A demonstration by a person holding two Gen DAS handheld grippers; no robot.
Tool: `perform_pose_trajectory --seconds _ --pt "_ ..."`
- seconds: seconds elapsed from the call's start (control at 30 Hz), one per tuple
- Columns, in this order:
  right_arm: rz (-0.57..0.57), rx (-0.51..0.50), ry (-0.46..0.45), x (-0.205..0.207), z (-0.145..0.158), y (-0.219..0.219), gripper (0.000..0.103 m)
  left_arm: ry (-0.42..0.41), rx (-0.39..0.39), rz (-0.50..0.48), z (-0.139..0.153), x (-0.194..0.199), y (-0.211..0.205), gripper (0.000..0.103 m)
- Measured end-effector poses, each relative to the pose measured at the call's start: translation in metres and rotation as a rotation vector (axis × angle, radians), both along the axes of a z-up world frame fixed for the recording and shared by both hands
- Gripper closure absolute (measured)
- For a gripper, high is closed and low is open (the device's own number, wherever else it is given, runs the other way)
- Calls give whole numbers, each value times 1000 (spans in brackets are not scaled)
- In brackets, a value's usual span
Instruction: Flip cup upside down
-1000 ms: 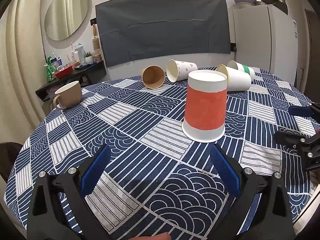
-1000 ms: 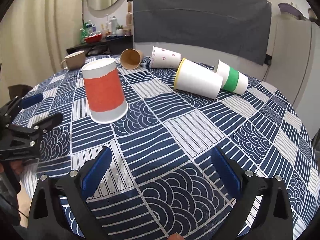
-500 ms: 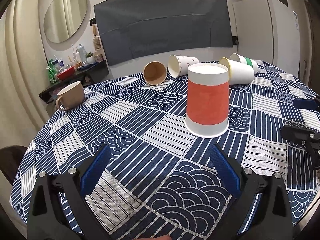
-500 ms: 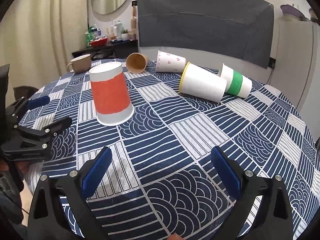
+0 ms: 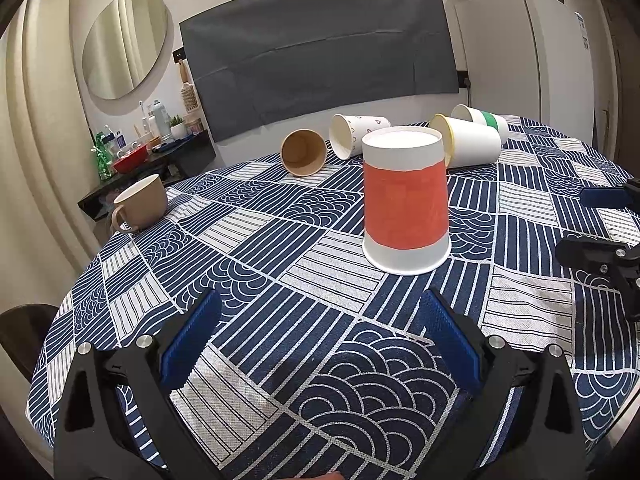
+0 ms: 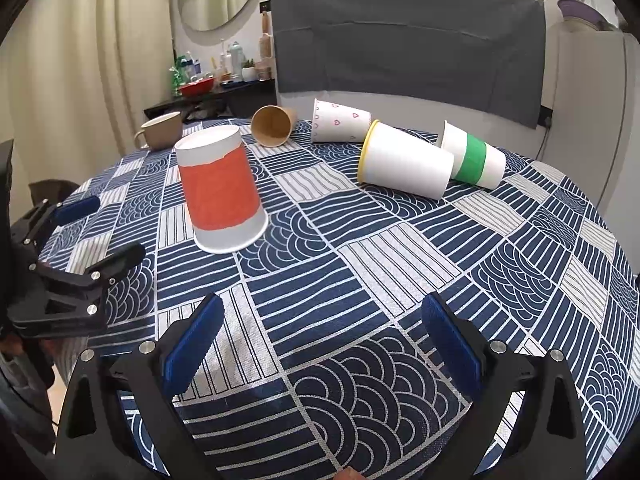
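Note:
A white paper cup with a red band (image 5: 405,200) stands upside down on the patterned tablecloth; it also shows in the right wrist view (image 6: 220,194). My left gripper (image 5: 320,320) is open and empty, a short way in front of the cup. My right gripper (image 6: 318,322) is open and empty, to the right of the cup and nearer the table edge. Each gripper appears in the other's view: the right one (image 5: 600,224) and the left one (image 6: 92,232).
Several paper cups lie on their sides at the back: a brown one (image 6: 272,125), a heart-patterned one (image 6: 340,121), a yellow-rimmed one (image 6: 404,166) and a green-banded one (image 6: 472,156). A beige mug (image 5: 140,202) stands at the left edge. A cluttered shelf (image 5: 152,156) lies beyond.
Both grippers have pulled back slightly and lowered toward the table; the red-banded cup stands where it was, upside down.

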State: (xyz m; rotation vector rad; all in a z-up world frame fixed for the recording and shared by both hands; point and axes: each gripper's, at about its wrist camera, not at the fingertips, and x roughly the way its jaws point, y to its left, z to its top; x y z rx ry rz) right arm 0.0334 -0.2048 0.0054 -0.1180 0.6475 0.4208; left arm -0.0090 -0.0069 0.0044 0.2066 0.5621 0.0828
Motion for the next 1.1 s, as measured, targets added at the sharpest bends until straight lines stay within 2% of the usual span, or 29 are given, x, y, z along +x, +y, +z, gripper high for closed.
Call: perform_pose_trajectory --seconds 0.33,1.1 --pt "-12 3 -1 0 0 -1 8 31 -10 -16 -1 4 1 6" --pt "-30 -1 -21 -2 2 -3 8 33 -52 -16 0 5 5 6"
